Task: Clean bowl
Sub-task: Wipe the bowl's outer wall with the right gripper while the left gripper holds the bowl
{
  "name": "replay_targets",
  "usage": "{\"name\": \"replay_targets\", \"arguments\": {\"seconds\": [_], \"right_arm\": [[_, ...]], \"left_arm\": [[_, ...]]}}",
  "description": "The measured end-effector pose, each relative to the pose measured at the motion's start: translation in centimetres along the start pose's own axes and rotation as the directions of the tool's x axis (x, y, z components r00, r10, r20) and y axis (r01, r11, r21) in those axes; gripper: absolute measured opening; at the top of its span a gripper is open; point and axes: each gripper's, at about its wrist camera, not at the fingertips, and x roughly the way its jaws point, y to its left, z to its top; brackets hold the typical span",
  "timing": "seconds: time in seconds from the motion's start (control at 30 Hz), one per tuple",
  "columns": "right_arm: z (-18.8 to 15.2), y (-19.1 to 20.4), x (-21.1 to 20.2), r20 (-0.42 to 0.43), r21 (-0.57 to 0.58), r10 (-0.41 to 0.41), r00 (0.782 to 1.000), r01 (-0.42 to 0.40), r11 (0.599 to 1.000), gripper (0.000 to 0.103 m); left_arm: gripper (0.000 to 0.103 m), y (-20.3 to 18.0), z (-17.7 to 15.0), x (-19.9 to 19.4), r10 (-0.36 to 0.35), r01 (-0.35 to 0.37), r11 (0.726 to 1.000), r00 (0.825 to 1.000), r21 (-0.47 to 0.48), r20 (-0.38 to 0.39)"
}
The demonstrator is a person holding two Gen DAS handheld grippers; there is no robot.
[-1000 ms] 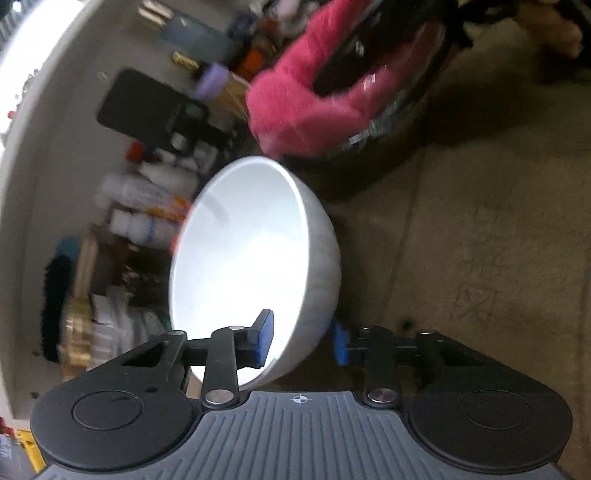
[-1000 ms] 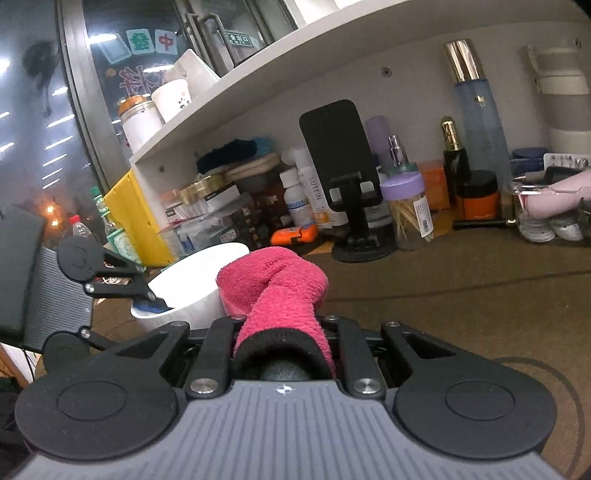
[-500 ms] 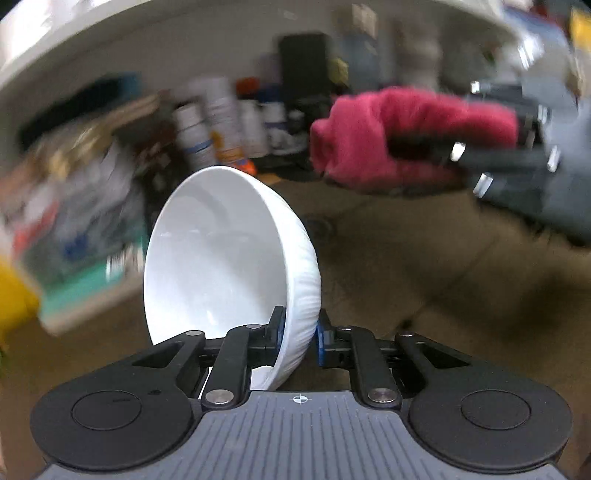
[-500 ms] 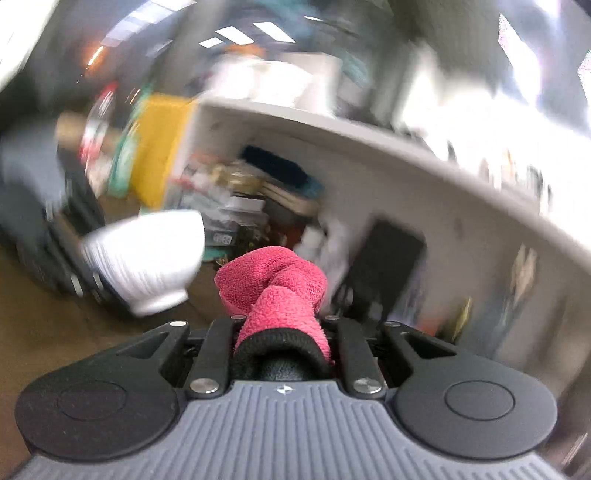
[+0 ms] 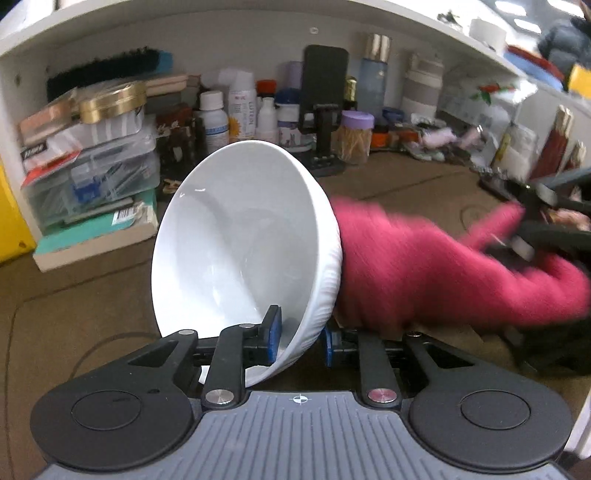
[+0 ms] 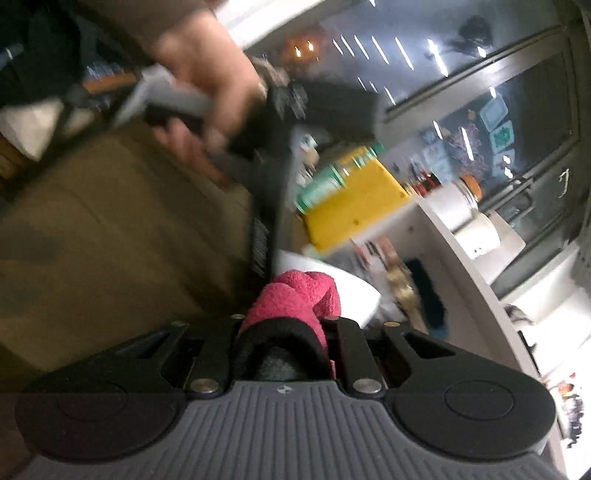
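Since a moment ago we see the pink terry cloth (image 5: 424, 266) swung from well beside the bowl to press against its ribbed outer wall, while the shelf clutter has levelled out behind. Nearest us, the left gripper (image 5: 301, 338) has the rim of the glossy white ceramic bowl (image 5: 236, 236) between its blue pads (image 5: 274, 332), the jaws easing apart slightly, with the bowl tipped on edge above the brown table (image 5: 74, 288). The right gripper (image 6: 284, 328) stays pinched tight on the bunched cloth, and beyond stand a black phone stand (image 5: 325, 110) and bottles under a white shelf (image 5: 221, 22).
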Motion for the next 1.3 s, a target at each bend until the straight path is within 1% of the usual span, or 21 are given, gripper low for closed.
{"name": "replay_targets", "arguments": {"seconds": [0.13, 0.23, 0.3, 0.37, 0.47, 0.53, 0.57, 0.6, 0.63, 0.7, 0.73, 0.77, 0.8, 0.83, 0.9, 1.0, 1.1, 1.13, 1.17, 1.2, 1.3], "right_arm": [[-0.5, -1.0, -1.2, 0.022, 0.096, -0.05, 0.998, 0.048, 0.994, 0.016], [-0.6, -3.1, 0.1, -0.013, 0.156, -0.118, 0.993, 0.118, 0.981, 0.016], [-0.6, -4.4, 2.1, -0.078, 0.187, -0.181, 0.98, 0.193, 0.963, 0.016], [-1.3, -6.4, 4.0, -0.146, 0.246, -0.259, 0.955, 0.289, 0.925, 0.016], [-2.6, -7.9, 5.3, -0.174, 0.309, -0.308, 0.935, 0.349, 0.885, 0.016], [-3.3, -7.6, 5.8, -0.18, 0.333, -0.315, 0.932, 0.36, 0.872, 0.016], [-3.7, -7.3, 6.2, -0.185, 0.349, -0.32, 0.929, 0.366, 0.862, 0.016], [-3.9, -7.0, 6.5, -0.185, 0.362, -0.317, 0.93, 0.364, 0.858, 0.017], [-4.0, -6.6, 6.3, -0.183, 0.37, -0.316, 0.931, 0.363, 0.855, 0.017], [-4.3, -5.9, 6.5, -0.18, 0.388, -0.317, 0.931, 0.363, 0.847, 0.017], [-4.4, -5.6, 6.5, -0.177, 0.395, -0.319, 0.931, 0.364, 0.844, 0.017], [-4.5, -5.3, 6.4, -0.172, 0.399, -0.317, 0.933, 0.36, 0.843, 0.016], [-4.6, -5.1, 6.3, -0.17, 0.401, -0.312, 0.935, 0.355, 0.845, 0.016], [-4.4, -5.1, 6.3, -0.17, 0.397, -0.31, 0.936, 0.353, 0.847, 0.016], [-4.3, -5.0, 6.0, -0.171, 0.363, -0.313, 0.934, 0.355, 0.862, 0.016], [-4.1, -5.3, 5.8, -0.178, 0.312, -0.332, 0.926, 0.373, 0.874, 0.016], [-4.0, -5.8, 5.6, -0.189, 0.227, -0.353, 0.916, 0.391, 0.892, 0.016], [-4.0, -5.7, 5.5, -0.188, 0.187, -0.345, 0.919, 0.379, 0.906, 0.016], [-3.8, -5.3, 5.0, -0.169, 0.155, -0.325, 0.931, 0.351, 0.924, 0.016], [-3.6, -4.8, 4.6, -0.151, 0.123, -0.303, 0.941, 0.322, 0.939, 0.016], [-3.0, -3.4, 2.9, -0.1, 0.024, -0.23, 0.968, 0.233, 0.972, 0.016]], "left_arm": [[0.022, -0.5, -0.3, -0.1, 0.004, -0.003, 0.998, 1.0, 0.055, -0.01], [0.022, -0.5, -0.4, -0.2, 0.007, -0.006, 0.998, 1.0, 0.062, -0.016], [0.021, -0.3, -0.3, -0.2, 0.009, -0.008, 0.998, 1.0, 0.06, -0.018], [0.022, -0.5, -0.3, -0.2, 0.016, -0.014, 0.997, 1.0, 0.073, -0.025], [0.022, -0.8, -0.4, -0.1, 0.039, -0.035, 0.994, 0.999, 0.104, -0.032], [0.033, -1.1, -0.8, 0.2, 0.098, -0.09, 0.983, 0.994, 0.161, -0.041], [0.037, -1.0, -0.8, 0.3, 0.107, -0.099, 0.981, 0.993, 0.169, -0.043], [0.046, -0.7, -0.9, 0.5, 0.135, -0.126, 0.975, 0.99, 0.182, -0.038], [0.051, -0.4, -1.0, 0.8, 0.163, -0.154, 0.969, 0.986, 0.196, -0.032], [0.051, 0.7, -0.6, 1.0, 0.184, -0.174, 0.966, 0.982, 0.19, -0.033], [0.047, 0.9, -0.5, 1.2, 0.188, -0.176, 0.964, 0.981, 0.198, -0.04], [0.041, 1.1, -0.3, 1.4, 0.184, -0.171, 0.965, 0.982, 0.197, -0.049], [0.025, 1.0, 0.0, 1.6, 0.174, -0.159, 0.967, 0.983, 0.198, -0.059], [0.02, 0.9, 0.3, 1.7, 0.162, -0.146, 0.969, 0.984, 0.2, -0.068], [0.019, 0.7, 0.7, 1.9, 0.17, -0.152, 0.969, 0.982, 0.194, -0.08], [0.018, 1.3, 1.2, 1.0, 0.04, -0.033, 0.996, 0.996, 0.086, -0.075], [0.018, 0.5, 1.1, 0.6, -0.05, 0.053, 0.997, 0.997, 0.053, -0.055], [0.018, 0.0, 1.0, 0.4, -0.074, 0.076, 0.996, 0.996, 0.047, -0.05], [0.018, -0.7, 1.0, 0.2, -0.091, 0.094, 0.994, 0.995, 0.052, -0.047], [0.017, -2.0, 0.9, 0.0, -0.105, 0.108, 0.99, 0.993, 0.087, -0.047], [0.018, -2.9, 0.9, -0.2, -0.105, 0.11, 0.988, 0.993, 0.105, -0.053]]}}
